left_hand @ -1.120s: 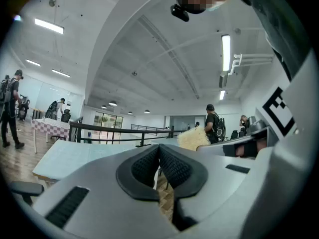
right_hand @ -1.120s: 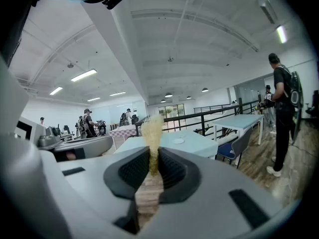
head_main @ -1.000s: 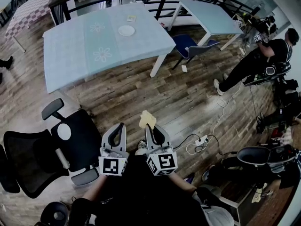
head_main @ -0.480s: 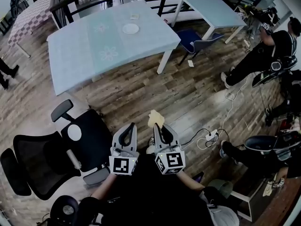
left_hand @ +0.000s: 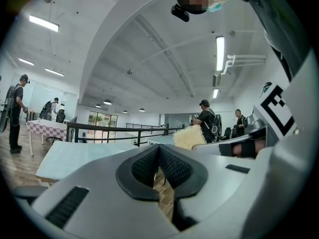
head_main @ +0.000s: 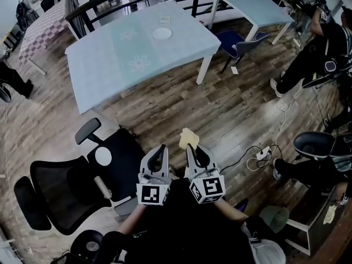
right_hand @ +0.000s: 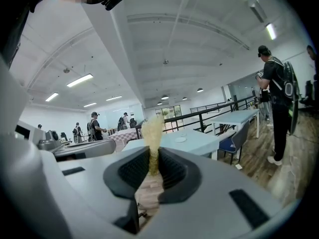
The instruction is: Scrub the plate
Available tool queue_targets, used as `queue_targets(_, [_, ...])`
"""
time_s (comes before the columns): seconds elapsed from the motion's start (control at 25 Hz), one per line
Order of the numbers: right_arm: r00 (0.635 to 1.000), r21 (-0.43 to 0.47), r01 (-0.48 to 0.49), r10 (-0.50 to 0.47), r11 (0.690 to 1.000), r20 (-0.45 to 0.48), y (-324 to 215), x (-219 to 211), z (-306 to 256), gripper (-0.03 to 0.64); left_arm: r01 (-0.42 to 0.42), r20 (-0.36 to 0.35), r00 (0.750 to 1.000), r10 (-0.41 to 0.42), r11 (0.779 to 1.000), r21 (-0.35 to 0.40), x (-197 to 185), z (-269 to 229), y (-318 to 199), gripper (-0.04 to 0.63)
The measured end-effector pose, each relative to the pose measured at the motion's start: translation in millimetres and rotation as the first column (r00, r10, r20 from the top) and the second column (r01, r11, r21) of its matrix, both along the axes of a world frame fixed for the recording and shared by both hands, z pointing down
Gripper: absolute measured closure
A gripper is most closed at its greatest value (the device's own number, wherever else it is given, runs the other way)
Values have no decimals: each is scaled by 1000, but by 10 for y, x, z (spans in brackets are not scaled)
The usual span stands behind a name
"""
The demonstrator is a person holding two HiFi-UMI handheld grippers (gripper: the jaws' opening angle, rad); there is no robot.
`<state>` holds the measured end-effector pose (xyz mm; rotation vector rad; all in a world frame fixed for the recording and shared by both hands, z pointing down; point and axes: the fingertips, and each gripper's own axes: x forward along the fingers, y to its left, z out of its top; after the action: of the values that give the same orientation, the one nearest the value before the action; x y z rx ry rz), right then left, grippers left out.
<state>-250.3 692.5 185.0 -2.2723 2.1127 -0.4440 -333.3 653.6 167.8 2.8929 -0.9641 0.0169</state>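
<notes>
A small white plate [head_main: 162, 33] lies far off on the pale blue table [head_main: 110, 65], seen as a small disc [right_hand: 180, 139] in the right gripper view. My right gripper [head_main: 193, 150] is shut on a yellow sponge [head_main: 188, 138], which sticks up between its pads [right_hand: 152, 133]. My left gripper [head_main: 160, 155] is beside it, jaws shut with nothing between them [left_hand: 158, 166]. The sponge [left_hand: 189, 136] shows to its right. Both grippers hang over the wooden floor, well short of the table.
A black office chair [head_main: 66, 180] stands close at the left. A second blue table [head_main: 250, 4] and a blue chair [head_main: 236, 43] are at the back right. Cables and a power strip [head_main: 263, 153] lie on the floor. People stand at the right [head_main: 319, 48] and far left.
The view has shifted forward toward the blue table. Both grippers keep their pose, the right one still holding the sponge.
</notes>
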Motion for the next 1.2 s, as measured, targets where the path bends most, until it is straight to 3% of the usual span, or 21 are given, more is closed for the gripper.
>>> queue_targets(0.28, [1000,-45,-14,13,999,-27,-38,-7,108,565,11,-2,1000,-11,999,-36,-77,102,-34,583])
queue_targets(0.6, [998,-51,14,-18,999,-65,-250,158,134,565,10,-11,1000,-10,999,-42,159,129,-248,583])
queue_targets(1.2, [990,-36,130,-132,991,-57,-1349,877,98,565,130,1,991,-130,991,-33,726,122,-1138,583])
